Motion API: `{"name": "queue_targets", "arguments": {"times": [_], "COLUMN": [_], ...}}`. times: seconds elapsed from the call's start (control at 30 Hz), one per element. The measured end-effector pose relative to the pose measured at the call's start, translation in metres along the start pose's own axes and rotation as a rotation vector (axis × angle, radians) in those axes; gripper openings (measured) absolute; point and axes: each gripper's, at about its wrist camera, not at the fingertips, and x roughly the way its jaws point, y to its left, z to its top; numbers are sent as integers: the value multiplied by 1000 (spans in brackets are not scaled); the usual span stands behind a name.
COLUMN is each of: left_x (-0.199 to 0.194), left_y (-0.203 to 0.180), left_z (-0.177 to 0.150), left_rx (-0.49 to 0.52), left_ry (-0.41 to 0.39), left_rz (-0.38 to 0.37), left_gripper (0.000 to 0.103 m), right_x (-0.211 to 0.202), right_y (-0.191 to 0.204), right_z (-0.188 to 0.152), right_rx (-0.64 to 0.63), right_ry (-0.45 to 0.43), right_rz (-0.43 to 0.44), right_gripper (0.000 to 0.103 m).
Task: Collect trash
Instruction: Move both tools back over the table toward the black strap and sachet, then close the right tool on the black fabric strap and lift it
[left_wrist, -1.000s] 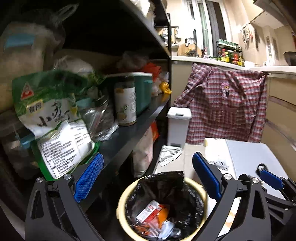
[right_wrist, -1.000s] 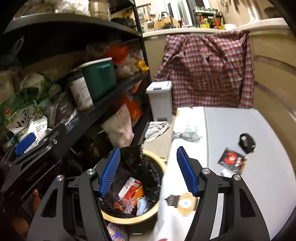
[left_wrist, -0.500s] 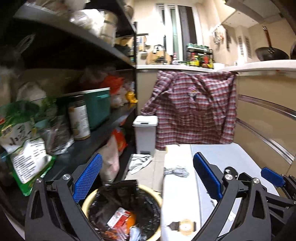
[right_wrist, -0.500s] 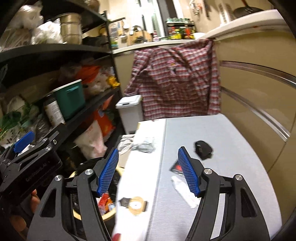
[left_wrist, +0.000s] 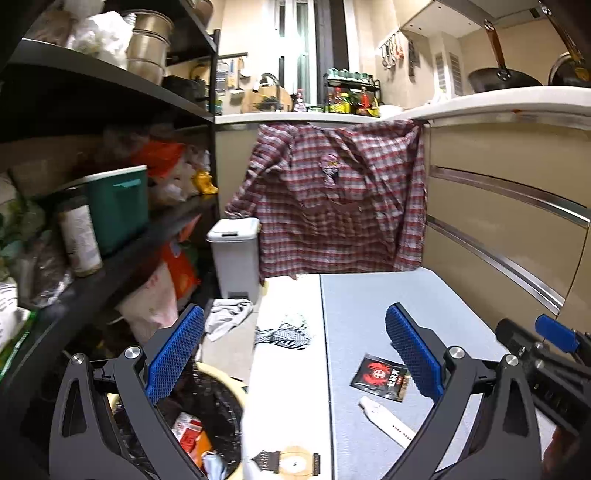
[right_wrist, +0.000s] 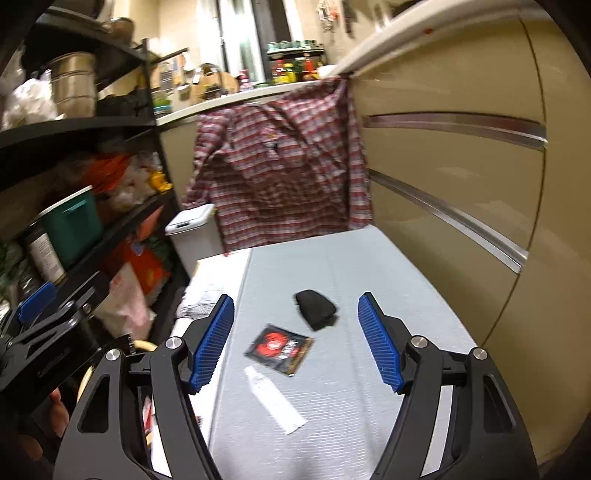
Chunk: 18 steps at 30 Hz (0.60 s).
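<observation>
On the grey table (right_wrist: 351, 280) lie a black and red sachet (right_wrist: 279, 347) (left_wrist: 380, 376), a white paper strip (right_wrist: 275, 400) (left_wrist: 386, 421) and a crumpled black wrapper (right_wrist: 316, 308). My right gripper (right_wrist: 295, 341) hovers above them, its jaws opening with nothing between the pads. My left gripper (left_wrist: 293, 362) stands open and empty over the table's left edge. The yellow bin with a black liner (left_wrist: 207, 413) sits on the floor at lower left and holds red, orange and white trash.
A black shelf rack (left_wrist: 110, 221) packed with jars, bags and a green box (left_wrist: 118, 206) lines the left. A small white lidded bin (left_wrist: 234, 254) and a plaid shirt (left_wrist: 332, 206) stand behind the table. Beige cabinet fronts (right_wrist: 461, 184) close off the right.
Both grippers have swung right, from above the lined bin to over the table. The sachet, strip and black wrapper now lie ahead of the right gripper, whose jaws have widened a little.
</observation>
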Motion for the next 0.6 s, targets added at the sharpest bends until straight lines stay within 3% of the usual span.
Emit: {"name": "queue_targets", "arguments": {"times": [0.33, 0.6], "left_x": [53, 88], "left_y": [-18, -17], "left_z": [-26, -39], "left_rx": [32, 35], "left_ry": [77, 85], "left_rz": [15, 51], "left_gripper": [95, 95], "right_x": [53, 115], "right_y": [-44, -48], "right_z": [-4, -16], "right_rx": [25, 18], "right_ry": [16, 68], "right_rz": [-76, -62], "right_gripper": [70, 70]}}
